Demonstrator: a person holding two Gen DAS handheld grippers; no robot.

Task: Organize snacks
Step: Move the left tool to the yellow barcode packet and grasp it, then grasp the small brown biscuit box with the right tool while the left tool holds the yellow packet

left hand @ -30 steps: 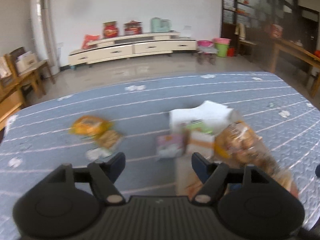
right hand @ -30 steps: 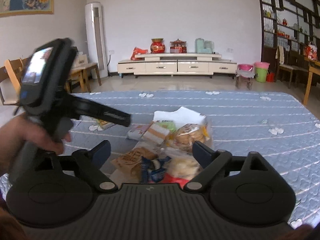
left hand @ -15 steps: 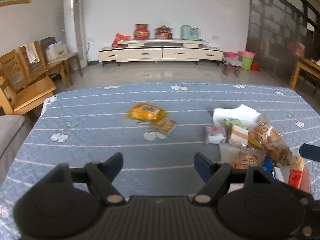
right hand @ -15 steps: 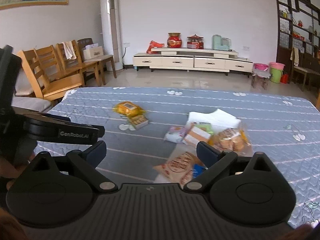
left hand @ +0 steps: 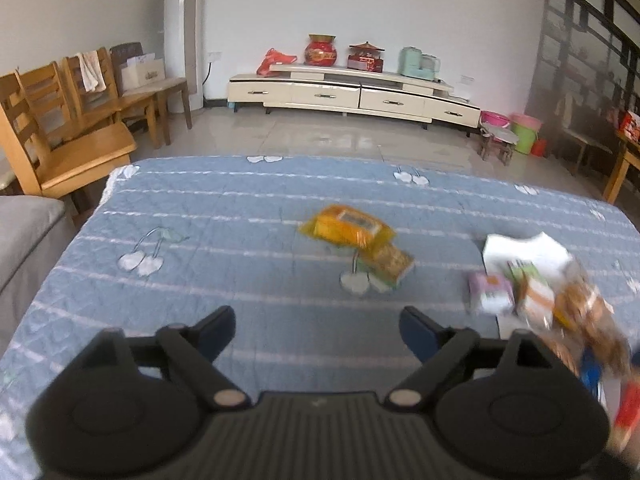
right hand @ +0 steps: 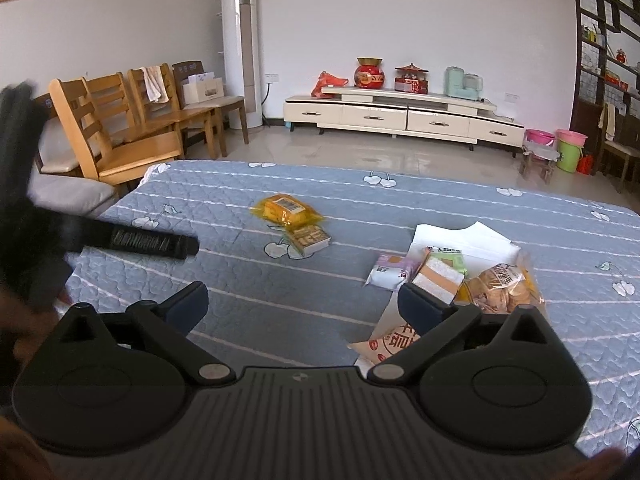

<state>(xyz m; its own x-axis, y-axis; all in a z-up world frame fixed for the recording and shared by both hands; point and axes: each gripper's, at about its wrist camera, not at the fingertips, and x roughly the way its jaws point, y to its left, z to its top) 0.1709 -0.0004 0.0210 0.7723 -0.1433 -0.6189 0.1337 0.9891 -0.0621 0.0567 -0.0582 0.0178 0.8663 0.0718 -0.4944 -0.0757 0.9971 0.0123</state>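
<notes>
A blue quilted cloth (left hand: 240,240) covers the table. A yellow packet (left hand: 347,230) (right hand: 286,209) lies mid-table, and a small biscuit box (left hand: 390,262) (right hand: 310,239) touches its near side. Further right a pile of snacks rests on white paper (right hand: 460,238): a purple-white packet (right hand: 390,271) (left hand: 490,296), an orange-white packet (right hand: 438,276) and a bag of round cookies (right hand: 500,286). My left gripper (left hand: 318,330) hovers short of the yellow packet, its jaws opening with nothing between them. My right gripper (right hand: 303,306) stands open and holds nothing, left of the pile.
Wooden chairs (right hand: 120,128) line the table's left side, beside a grey cushion (left hand: 24,240). Across the tiled floor stands a low white cabinet (right hand: 400,114), and a tall white air conditioner (right hand: 240,52) fills the corner. The left gripper's black finger (right hand: 152,243) reaches over the cloth's left part.
Both views have swung left, so the snack pile now sits at the right. The left jaws stand wider apart. In the right wrist view the left gripper has drifted leftward.
</notes>
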